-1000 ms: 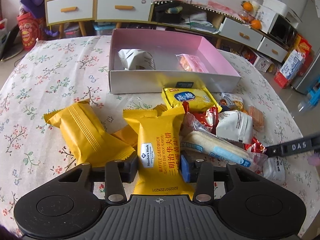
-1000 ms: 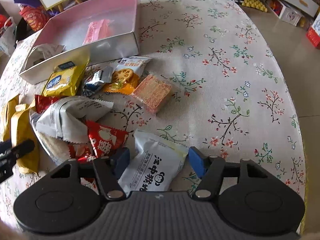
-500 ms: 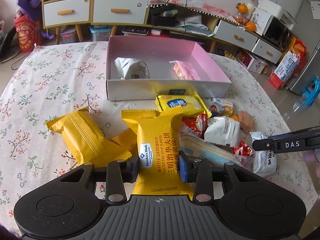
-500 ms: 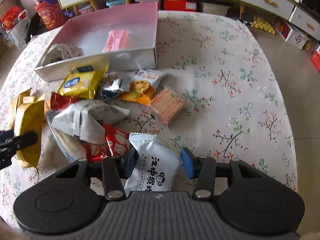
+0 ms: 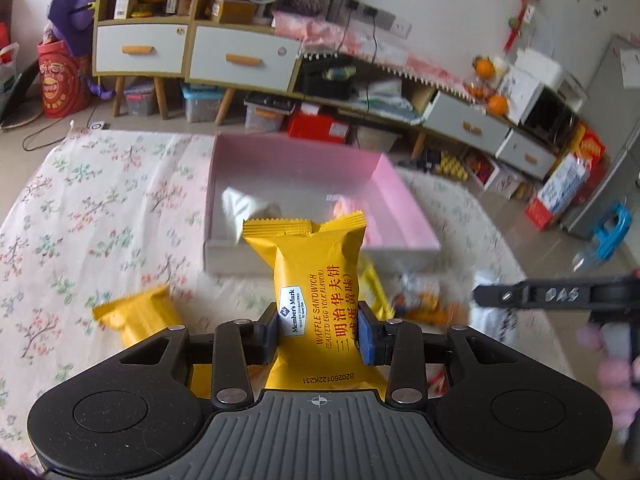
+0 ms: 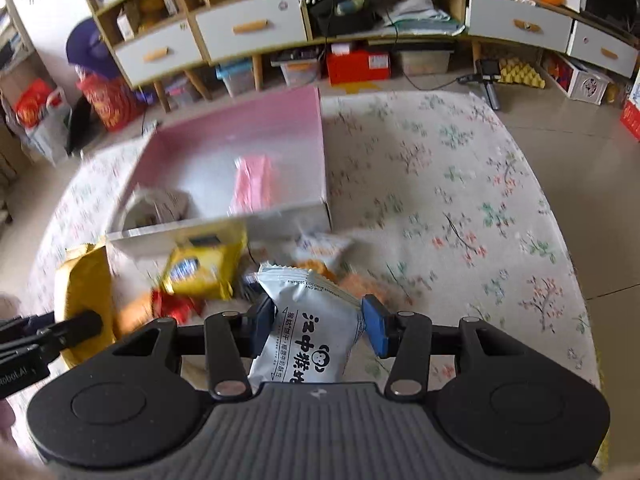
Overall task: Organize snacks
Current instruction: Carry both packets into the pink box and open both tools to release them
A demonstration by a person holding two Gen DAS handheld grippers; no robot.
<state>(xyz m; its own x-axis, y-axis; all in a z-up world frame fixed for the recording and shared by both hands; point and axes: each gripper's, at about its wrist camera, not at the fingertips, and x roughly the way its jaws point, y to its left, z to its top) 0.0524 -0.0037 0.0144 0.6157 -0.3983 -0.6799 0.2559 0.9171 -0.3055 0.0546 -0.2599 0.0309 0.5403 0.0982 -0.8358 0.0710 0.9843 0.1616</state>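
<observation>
My left gripper (image 5: 318,330) is shut on a yellow waffle sandwich packet (image 5: 316,280) and holds it upright above the table, in front of the pink box (image 5: 394,196). My right gripper (image 6: 318,326) is shut on a white biscuit packet (image 6: 312,336), lifted above the snack pile. The pink box (image 6: 276,132) holds a white packet (image 6: 160,208) and a pink packet (image 6: 252,184). Loose snacks lie in front of the box: a yellow cracker packet (image 6: 200,268), red packets (image 6: 176,306) and an orange-white packet (image 6: 320,250).
Another yellow packet (image 5: 134,314) lies on the floral tablecloth (image 5: 80,220) at the left. The right gripper's arm (image 5: 552,294) shows at the right of the left wrist view. Cabinets and shelves (image 5: 240,56) stand beyond the table. Floor lies past the table's right edge (image 6: 580,240).
Both grippers closed on their packets and lifted them off the table. The views have risen and tilted up toward the box and the room.
</observation>
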